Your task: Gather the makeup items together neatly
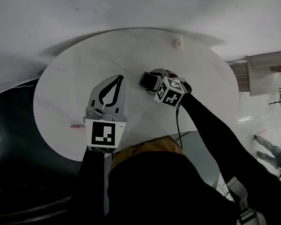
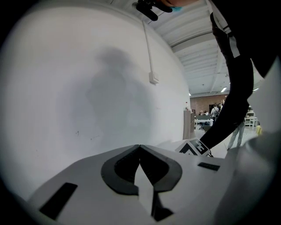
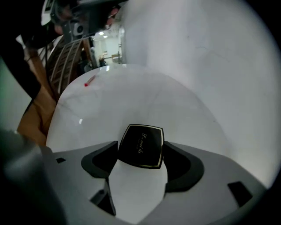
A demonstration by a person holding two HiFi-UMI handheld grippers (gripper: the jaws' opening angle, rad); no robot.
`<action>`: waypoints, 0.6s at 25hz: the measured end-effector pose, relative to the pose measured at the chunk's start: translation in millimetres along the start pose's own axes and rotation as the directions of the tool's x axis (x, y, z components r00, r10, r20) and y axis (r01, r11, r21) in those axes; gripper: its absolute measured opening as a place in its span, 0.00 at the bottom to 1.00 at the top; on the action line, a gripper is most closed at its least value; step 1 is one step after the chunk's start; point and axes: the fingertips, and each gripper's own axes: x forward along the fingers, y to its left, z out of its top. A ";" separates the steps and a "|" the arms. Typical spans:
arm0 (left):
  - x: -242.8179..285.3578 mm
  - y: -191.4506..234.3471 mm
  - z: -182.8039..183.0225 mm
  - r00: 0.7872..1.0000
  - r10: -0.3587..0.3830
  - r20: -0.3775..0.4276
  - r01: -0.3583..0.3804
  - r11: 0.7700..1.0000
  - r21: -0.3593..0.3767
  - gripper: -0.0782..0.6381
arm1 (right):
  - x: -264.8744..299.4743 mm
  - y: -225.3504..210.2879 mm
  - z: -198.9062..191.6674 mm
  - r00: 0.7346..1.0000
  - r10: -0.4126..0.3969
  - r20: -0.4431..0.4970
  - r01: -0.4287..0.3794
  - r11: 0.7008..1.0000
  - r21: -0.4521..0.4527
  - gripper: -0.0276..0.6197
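My right gripper [image 1: 149, 79] is clamped on the black compact [image 3: 141, 147]. Its dark finger pads [image 3: 180, 165] press the case's two sides, and the case sits flat just over the white table [image 1: 76, 81]. The left gripper [image 2: 139, 149] holds nothing, and its tips are pressed together. What I think matters next is the thin red stick [image 1: 77, 126]. From the right fingers it lies far out past the tips and off to their left, across open tabletop. From the left fingers it lies back behind the tips, beside the gripper's body on its outer side, so the left hand is much nearer. Its long axis runs roughly crosswise to the left jaws' line, so I judge I would have to pull back and turn that gripper to straddle it. The stick is close to the table's near rim, which leaves little room on that side. A small pale item [image 1: 177, 42] sits well beyond both sets of tips, close to the far rim. The middle of the table, between these things, looks bare, and I would gather them there.
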 end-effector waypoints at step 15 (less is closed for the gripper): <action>-5.0 -13.9 6.1 0.998 -0.047 0.032 0.046 0.999 0.025 0.13 | 0.7 10.4 -0.2 0.999 0.041 -0.014 -0.042 0.858 -0.511 0.56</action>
